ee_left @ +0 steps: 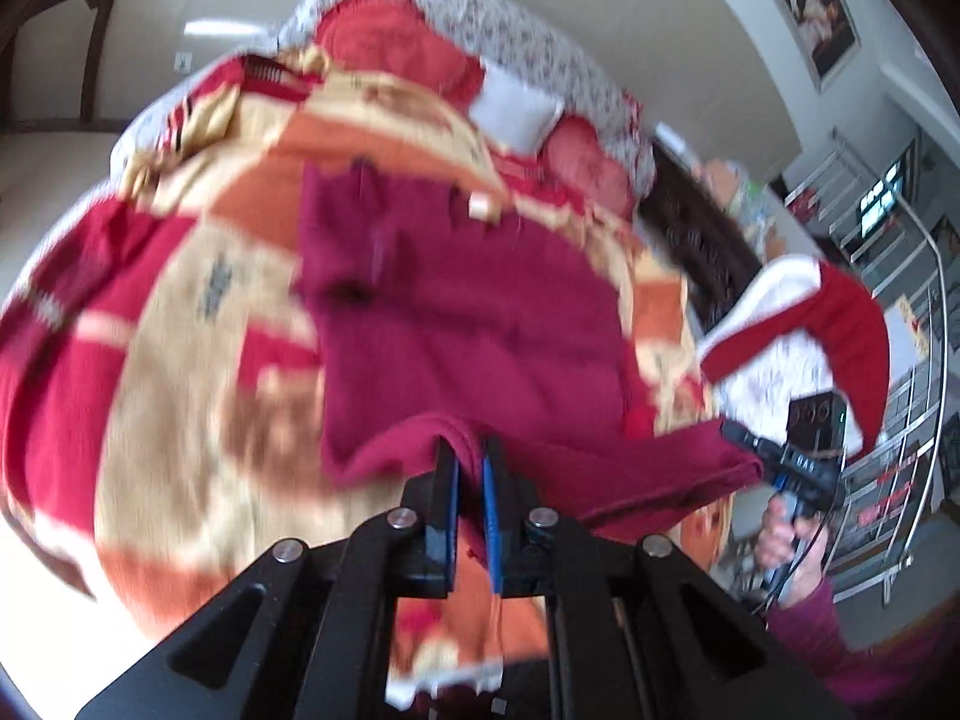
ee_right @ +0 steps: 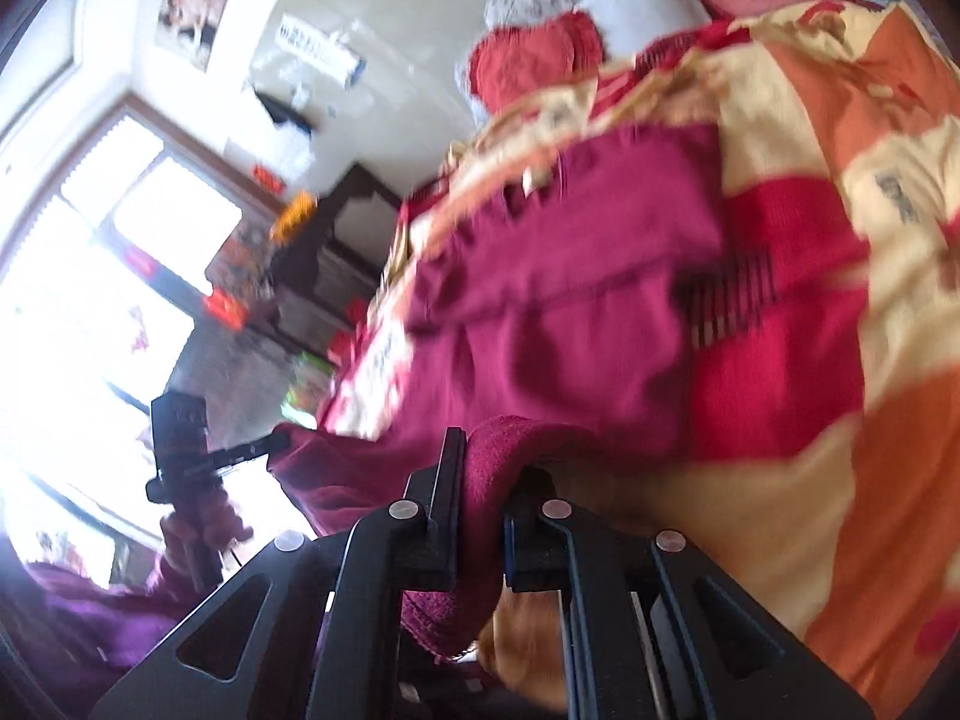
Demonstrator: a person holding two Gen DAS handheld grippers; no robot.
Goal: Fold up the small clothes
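A maroon garment [ee_left: 468, 300] [ee_right: 570, 300] lies spread on the patterned blanket of a bed, and its near edge is lifted off the blanket. My left gripper [ee_left: 471, 450] is shut on that edge, the cloth pinched between its blue pads. The right gripper [ee_right: 486, 450] is shut on the same edge further along, with cloth bunched over its fingers. Each view shows the other gripper at the side: the right one [ee_left: 729, 432] and the left one [ee_right: 279, 438], both clamped on a corner of the hem, which stretches between them. Both frames are blurred.
The red, orange and cream blanket [ee_left: 180, 300] [ee_right: 840, 240] covers the bed. Red pillows [ee_left: 390, 42] and a white one [ee_left: 516, 102] lie at the head. A red and white cloth [ee_left: 828, 312] hangs at the right, near a dark nightstand [ee_left: 702, 240] and a metal railing [ee_left: 900, 420]. A person's hand [ee_left: 786, 534] grips the right handle.
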